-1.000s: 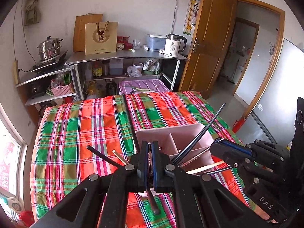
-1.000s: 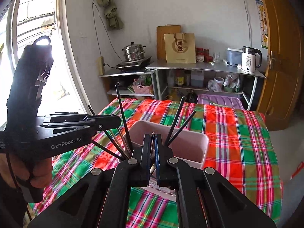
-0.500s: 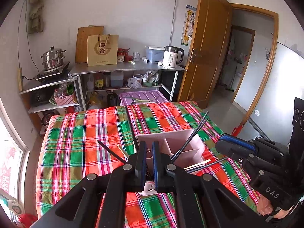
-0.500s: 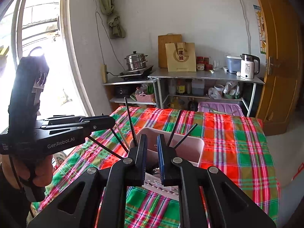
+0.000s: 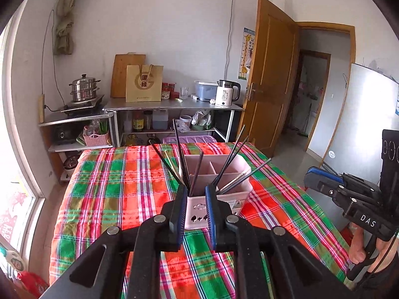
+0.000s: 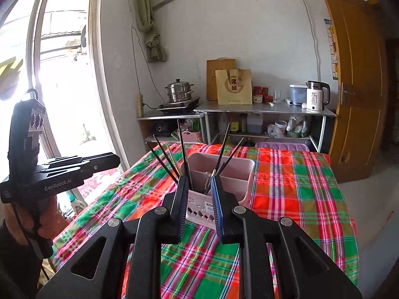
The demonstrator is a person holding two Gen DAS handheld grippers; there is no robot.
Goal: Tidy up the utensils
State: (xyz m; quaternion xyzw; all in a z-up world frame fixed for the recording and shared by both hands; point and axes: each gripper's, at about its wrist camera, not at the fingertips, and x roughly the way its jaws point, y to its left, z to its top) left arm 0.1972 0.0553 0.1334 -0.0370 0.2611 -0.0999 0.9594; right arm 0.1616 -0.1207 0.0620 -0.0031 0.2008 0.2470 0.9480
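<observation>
The pink utensil holder [image 5: 219, 186] stands upright on the desk [image 5: 104, 199], which is covered in a red and green plaid cloth, roughly at its middle. Dark chopsticks [image 5: 232, 159] lean out of its compartments at loose angles: several fan toward the holder's left side, others tilt right over the rim, and a few paler sticks lie low across the right compartment.

The left tool [image 5: 195, 208] hangs just in front of the holder with its blue pads apart and nothing between them. The right tool [image 6: 199, 205] is likewise spread and empty, and it points at the holder from the near side; in the left view it shows off to the right [image 5: 324, 182], well apart from the holder.

By the look of it the utensils are already gathered in, so little seems left beyond tidying. The risk lies in those splayed sticks. A tool moving in low could catch a leaning stick and lever it out onto the cloth. The holder looks light and loaded on one side, so a sideways nudge might tip or slide it. A pinch on a single thin, smooth stick may also slip.
</observation>
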